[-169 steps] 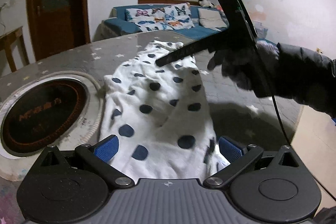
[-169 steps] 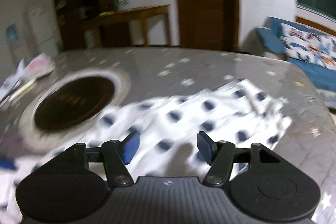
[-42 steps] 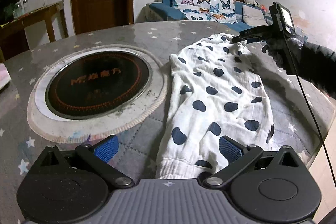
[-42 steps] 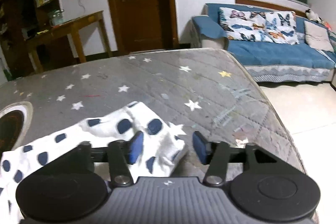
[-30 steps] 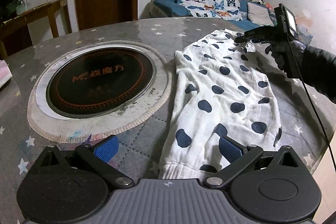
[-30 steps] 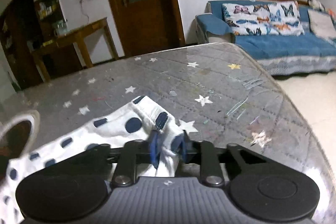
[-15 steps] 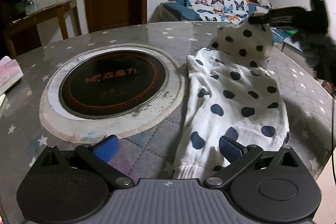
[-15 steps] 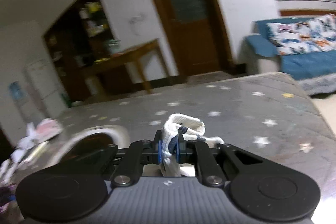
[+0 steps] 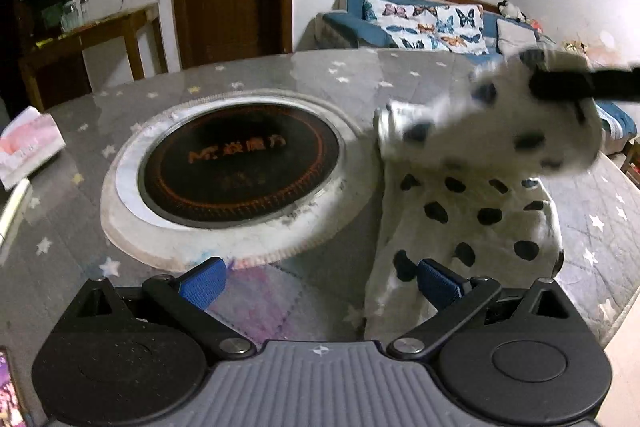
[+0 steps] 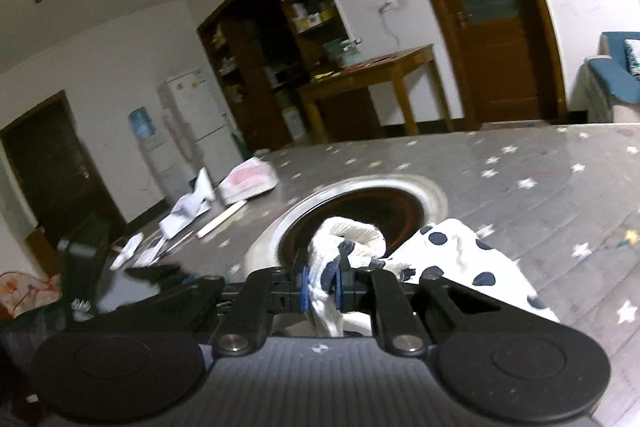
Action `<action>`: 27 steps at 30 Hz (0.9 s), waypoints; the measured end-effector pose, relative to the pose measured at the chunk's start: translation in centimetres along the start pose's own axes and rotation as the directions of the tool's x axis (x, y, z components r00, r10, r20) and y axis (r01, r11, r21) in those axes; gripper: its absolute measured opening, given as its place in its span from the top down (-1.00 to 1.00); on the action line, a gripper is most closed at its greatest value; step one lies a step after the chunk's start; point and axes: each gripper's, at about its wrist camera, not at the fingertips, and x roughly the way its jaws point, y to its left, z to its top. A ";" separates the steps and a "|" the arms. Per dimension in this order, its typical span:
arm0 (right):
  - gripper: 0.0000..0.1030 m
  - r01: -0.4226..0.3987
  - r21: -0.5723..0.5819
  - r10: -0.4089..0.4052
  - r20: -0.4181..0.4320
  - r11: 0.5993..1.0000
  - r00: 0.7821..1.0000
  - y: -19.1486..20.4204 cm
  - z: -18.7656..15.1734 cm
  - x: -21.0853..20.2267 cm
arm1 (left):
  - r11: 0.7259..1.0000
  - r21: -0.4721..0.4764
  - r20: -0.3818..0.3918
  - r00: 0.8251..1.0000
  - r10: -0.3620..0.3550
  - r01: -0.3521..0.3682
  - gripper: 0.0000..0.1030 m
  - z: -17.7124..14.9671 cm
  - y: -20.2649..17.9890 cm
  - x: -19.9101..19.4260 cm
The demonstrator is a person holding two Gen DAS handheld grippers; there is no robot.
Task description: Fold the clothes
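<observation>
Starry table (image 9: 280, 75) bears white, navy-dotted garment (image 9: 472, 211).

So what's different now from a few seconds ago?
The right gripper closed on the far end of the spotted garment, lifted it and is carrying it back over the rest. The left gripper stays open at the near end; the table is unchanged.

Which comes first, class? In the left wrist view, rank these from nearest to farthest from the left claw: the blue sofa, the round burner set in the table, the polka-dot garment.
1. polka-dot garment: right beside the left claw, its near end by the right-hand pad.
2. round burner: ahead, mid-table, slightly left.
3. blue sofa: beyond the table, by the far wall.
</observation>
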 end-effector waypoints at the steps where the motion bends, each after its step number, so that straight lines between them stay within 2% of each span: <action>1: 0.79 -0.006 -0.017 0.006 -0.006 1.000 1.000 0.9 -0.4 -0.1 | 1.000 -0.001 0.009 1.000 0.005 -0.005 -1.00 0.0 0.2 -0.2; 8: 0.77 -0.081 -0.144 0.067 -0.100 0.986 0.993 5.6 -4.2 0.9 | 0.998 -0.039 0.054 0.997 0.059 -0.057 -1.00 0.4 2.1 -1.5; 12: 0.58 -0.082 -0.209 0.052 -0.144 0.975 0.988 7.1 -6.5 1.4 | 0.996 -0.065 0.083 0.994 0.068 -0.063 -1.00 0.9 2.9 -2.1; 14: 0.55 -0.100 -0.196 0.069 -0.158 0.976 0.985 7.6 -7.3 1.4 | 0.996 -0.068 0.096 0.993 0.064 -0.057 -1.00 1.1 3.0 -2.2; 16: 0.30 -0.120 -0.181 0.090 -0.168 0.976 0.982 8.0 -7.9 1.2 | 0.996 -0.070 0.109 0.992 0.056 -0.049 -1.00 1.4 2.8 -2.5; 22: 0.17 -0.192 -0.116 0.173 -0.160 0.975 0.972 9.0 -8.2 0.9 | 0.999 -0.033 0.159 0.987 0.002 0.003 -1.00 2.3 1.4 -3.1; 24: 0.10 -0.181 -0.107 0.166 -0.132 0.978 0.977 8.8 -7.6 0.4 | 1.000 -0.027 0.174 0.985 -0.003 0.007 -1.00 2.5 1.2 -3.3; 27: 0.09 -0.130 -0.088 0.122 -0.083 0.988 0.989 7.7 -6.8 -0.1 | 0.999 -0.037 0.184 0.983 0.003 0.004 -1.00 2.8 1.3 -3.4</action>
